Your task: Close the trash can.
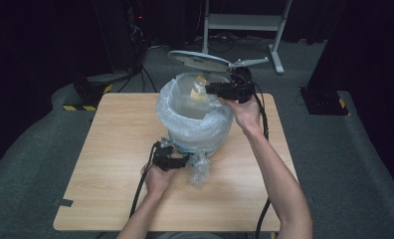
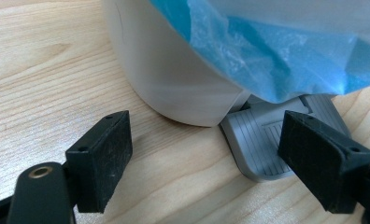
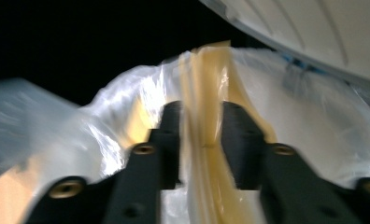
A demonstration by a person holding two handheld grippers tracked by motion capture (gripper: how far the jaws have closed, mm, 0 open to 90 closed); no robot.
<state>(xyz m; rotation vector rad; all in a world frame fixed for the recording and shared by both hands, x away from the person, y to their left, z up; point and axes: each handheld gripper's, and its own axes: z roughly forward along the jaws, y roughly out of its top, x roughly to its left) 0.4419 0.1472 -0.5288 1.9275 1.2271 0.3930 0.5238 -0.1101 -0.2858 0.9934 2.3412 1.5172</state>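
The left gripper (image 1: 177,162) sits low on the worktop (image 1: 110,149) at the foot of the bin (image 2: 174,79). Its jaws stand wide apart and grip nothing; in its own view one pad (image 2: 103,158) hangs over bare wood, while the other (image 2: 321,158) lies over the edge of the grey ribbed pedal (image 2: 258,149). Whether that pad presses the pedal cannot be told. Just beside this gripper lies a crumpled clear wrapper (image 1: 200,169).

The bin is a white, smooth, round tub lined with a thin blue-tinted bag (image 1: 195,122) that puffs out over the rim. Its lid (image 1: 197,59) stands raised behind.

The right gripper (image 1: 210,89) reaches over the far rim of the bin from the right. Its jaws are part open, with a yellowish translucent strip (image 3: 206,98) standing between the pads (image 3: 171,135). The view is blurred, so it is unclear whether the pads press it. In the high view the strip (image 1: 201,85) stands at the mouth of the bin. The strip's lower end is cut off by the frame, and its true shape is hard to make out. The lid's pale underside (image 3: 314,32) crosses the top right of that view.
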